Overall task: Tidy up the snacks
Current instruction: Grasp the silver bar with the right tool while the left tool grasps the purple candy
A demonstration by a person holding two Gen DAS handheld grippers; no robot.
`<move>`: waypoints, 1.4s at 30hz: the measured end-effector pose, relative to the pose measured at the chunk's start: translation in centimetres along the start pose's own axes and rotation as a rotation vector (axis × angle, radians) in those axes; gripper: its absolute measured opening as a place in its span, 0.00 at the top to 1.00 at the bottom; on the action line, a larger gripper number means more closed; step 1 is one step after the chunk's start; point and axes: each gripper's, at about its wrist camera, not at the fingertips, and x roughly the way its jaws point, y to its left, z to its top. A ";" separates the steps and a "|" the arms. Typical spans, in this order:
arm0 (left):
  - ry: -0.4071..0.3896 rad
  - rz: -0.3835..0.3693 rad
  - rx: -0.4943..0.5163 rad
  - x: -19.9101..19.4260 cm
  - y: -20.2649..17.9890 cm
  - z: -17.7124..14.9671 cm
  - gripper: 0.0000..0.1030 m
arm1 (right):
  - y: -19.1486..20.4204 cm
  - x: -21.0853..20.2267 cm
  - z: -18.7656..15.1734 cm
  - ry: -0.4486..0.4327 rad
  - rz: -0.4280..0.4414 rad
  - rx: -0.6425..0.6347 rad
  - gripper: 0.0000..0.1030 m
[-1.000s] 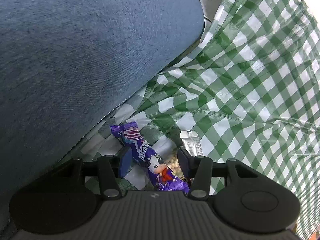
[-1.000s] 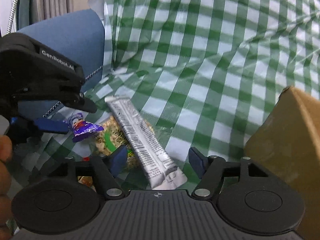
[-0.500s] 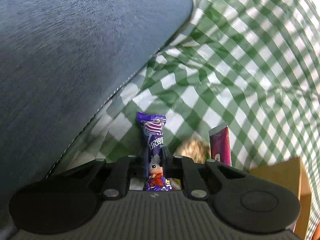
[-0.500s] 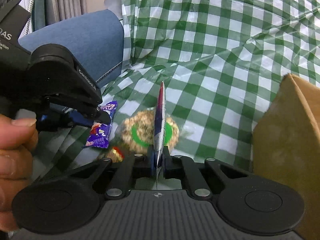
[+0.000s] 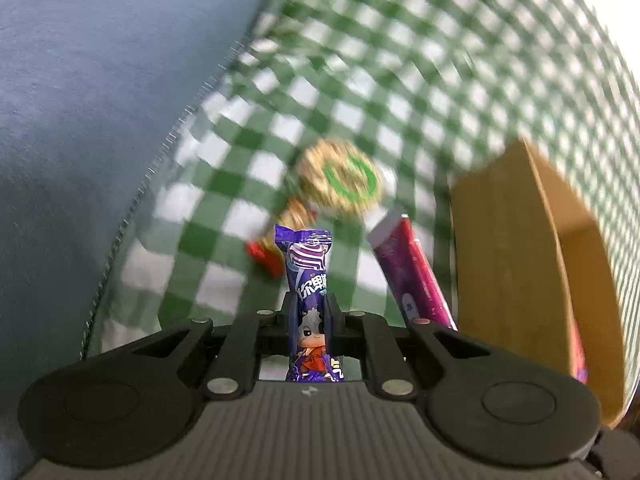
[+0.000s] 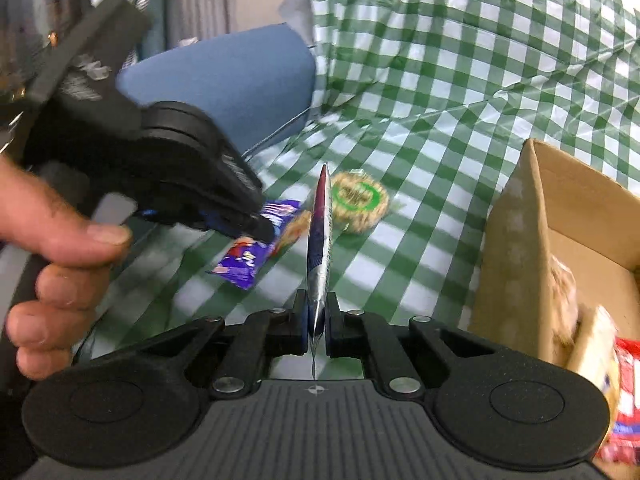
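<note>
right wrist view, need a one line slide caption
Right tongs shut on a snack bar edge-on, beside a cardboard box.

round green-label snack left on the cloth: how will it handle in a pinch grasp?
The round snack looks like a crumbly cake in thin clear wrap: probably light, brittle under squeeze. Lying flat on the checked cloth, it likely won't roll; the film may slip.

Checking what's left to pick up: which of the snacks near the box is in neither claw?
The round cake with the green ring: it lies on the checked cloth. The purple candy is in the left claw, the long bar in the right claw.
</note>
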 end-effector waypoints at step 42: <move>0.150 0.087 0.128 3.2 -0.8 -2.5 0.65 | 0.6 4.7 -5.2 0.193 0.057 0.065 0.71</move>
